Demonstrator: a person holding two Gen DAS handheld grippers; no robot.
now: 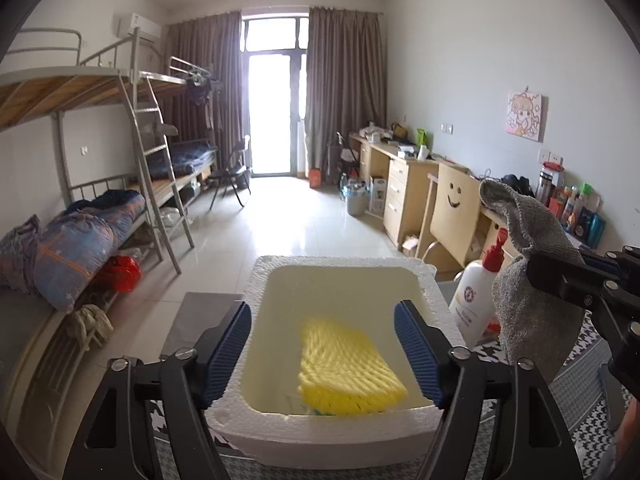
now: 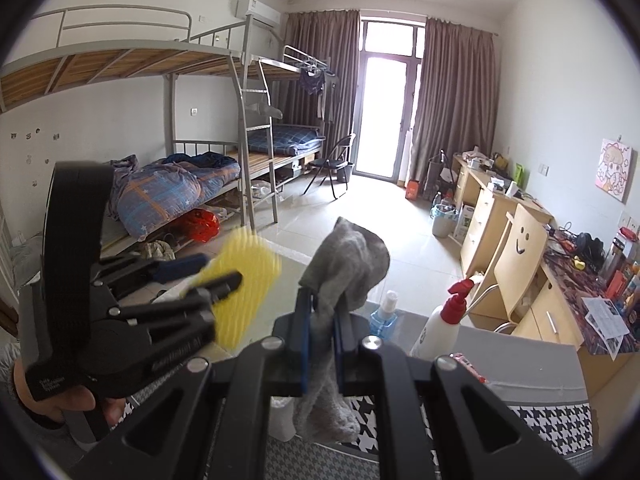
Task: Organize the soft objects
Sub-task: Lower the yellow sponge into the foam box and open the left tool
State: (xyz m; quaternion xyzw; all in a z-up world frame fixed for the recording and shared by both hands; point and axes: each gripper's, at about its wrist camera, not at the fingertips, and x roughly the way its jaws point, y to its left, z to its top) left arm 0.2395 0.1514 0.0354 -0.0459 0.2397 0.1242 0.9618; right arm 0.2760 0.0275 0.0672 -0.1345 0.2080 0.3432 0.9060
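Left claw (image 1: pixel 323 354) spread above yellow foam net (image 1: pixel 348 368) in foam box (image 1: pixel 348 276); right claw (image 2: pixel 320 320) pinching limp grey cloth (image 2: pixel 344 268) mid-length, light, likely droops, best held there.

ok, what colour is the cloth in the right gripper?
Grey. The cloth shows best in the right wrist view, pinched in the right gripper.

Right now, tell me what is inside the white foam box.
A yellow foam net, blurred, shows in the white foam box below the open left claw. A green bit peeks from under it; the rest beneath is covered.
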